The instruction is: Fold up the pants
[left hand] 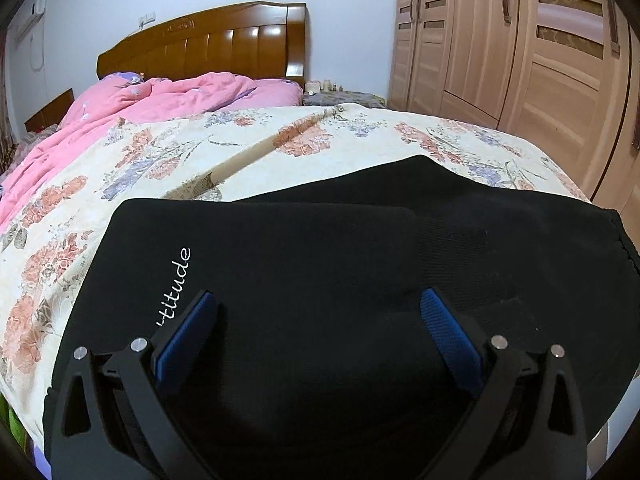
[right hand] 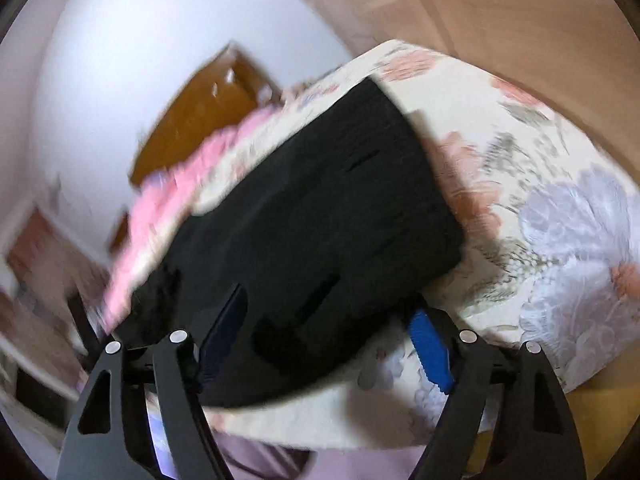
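Observation:
The black pants (left hand: 320,264) lie folded on the floral bedspread, with white lettering "ttitude" near the left side. My left gripper (left hand: 320,312) hovers over them, jaws wide open with blue pads (left hand: 188,336), holding nothing. In the blurred, tilted right wrist view the same folded pants (right hand: 320,216) form a black rectangle on the bed. My right gripper (right hand: 328,320) is open over their near edge, with the blue right pad (right hand: 430,352) just past the cloth's edge.
The floral bedspread (left hand: 160,152) covers the bed. A pink quilt (left hand: 132,100) is bunched near the wooden headboard (left hand: 208,44). A pale wooden stick (left hand: 256,152) lies on the bed beyond the pants. A wardrobe (left hand: 520,40) stands at the right.

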Demonstrator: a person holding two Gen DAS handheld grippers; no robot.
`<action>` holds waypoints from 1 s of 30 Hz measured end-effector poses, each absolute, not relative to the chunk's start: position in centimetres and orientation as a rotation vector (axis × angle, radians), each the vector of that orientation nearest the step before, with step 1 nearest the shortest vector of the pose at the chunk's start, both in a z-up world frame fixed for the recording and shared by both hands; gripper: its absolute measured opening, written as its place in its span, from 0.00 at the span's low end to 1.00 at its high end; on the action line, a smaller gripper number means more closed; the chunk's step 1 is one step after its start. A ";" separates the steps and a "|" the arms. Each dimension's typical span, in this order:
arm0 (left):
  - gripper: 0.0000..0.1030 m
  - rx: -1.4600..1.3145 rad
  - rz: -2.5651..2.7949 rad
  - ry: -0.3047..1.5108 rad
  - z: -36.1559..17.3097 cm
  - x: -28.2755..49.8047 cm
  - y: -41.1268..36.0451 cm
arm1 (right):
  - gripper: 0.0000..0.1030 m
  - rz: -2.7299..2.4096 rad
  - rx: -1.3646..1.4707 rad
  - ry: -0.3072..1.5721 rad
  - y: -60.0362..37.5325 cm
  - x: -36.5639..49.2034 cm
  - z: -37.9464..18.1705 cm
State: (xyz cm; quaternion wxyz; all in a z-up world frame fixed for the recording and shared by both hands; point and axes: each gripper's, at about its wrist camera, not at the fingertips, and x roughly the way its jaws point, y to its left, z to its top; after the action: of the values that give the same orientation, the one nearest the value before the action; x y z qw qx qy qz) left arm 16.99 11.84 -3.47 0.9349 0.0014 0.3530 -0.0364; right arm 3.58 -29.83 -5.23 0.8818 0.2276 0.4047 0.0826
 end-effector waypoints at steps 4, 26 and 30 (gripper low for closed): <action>0.99 0.008 -0.070 0.719 -3.4 16.9 11.9 | 0.75 0.148 0.418 0.875 -29.0 4.6 -4.5; 0.99 -0.003 -0.085 0.736 -3.5 17.1 11.9 | 0.32 0.119 0.732 0.580 -34.0 4.2 -5.7; 0.98 0.027 -0.065 0.705 -1.4 15.6 10.7 | 0.32 0.114 0.679 0.563 -33.4 3.8 -4.6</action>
State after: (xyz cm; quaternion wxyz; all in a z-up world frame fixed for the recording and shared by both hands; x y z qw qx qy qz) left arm 15.57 10.71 -1.38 0.9379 0.0133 0.3451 -0.0317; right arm 3.84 -33.36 -4.59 0.9028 0.3285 0.2721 0.0550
